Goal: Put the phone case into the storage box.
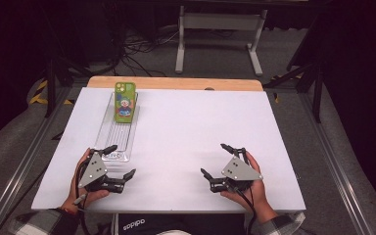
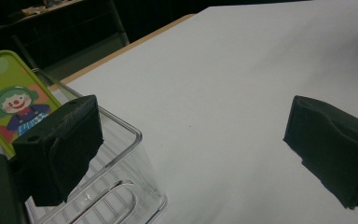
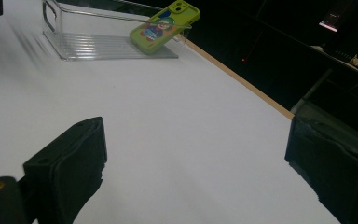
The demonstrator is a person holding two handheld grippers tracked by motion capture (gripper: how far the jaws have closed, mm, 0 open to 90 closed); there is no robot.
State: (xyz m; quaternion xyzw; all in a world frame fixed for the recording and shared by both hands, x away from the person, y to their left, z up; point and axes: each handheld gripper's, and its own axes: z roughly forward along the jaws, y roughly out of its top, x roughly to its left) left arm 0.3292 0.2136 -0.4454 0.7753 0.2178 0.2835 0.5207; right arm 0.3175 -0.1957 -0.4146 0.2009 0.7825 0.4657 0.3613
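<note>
A green phone (image 1: 125, 102) with a cartoon clown on its back leans tilted at the far end of a clear plastic tray (image 1: 108, 137) on the left of the white table. My left gripper (image 1: 122, 159) stands open just right of the tray's near end, holding nothing. In the left gripper view the tray's near corner (image 2: 126, 186) lies beside the left pad, with the phone (image 2: 14, 102) beyond it. My right gripper (image 1: 214, 159) is open and empty at the front right. The right gripper view shows the phone (image 3: 165, 25) and the tray (image 3: 98, 44) far off.
The white board (image 1: 191, 142) has a wooden strip (image 1: 176, 83) along its far edge. Metal rails run down both sides of the table. A white stand (image 1: 220, 39) and loose cables (image 1: 137, 54) are on the dark floor behind.
</note>
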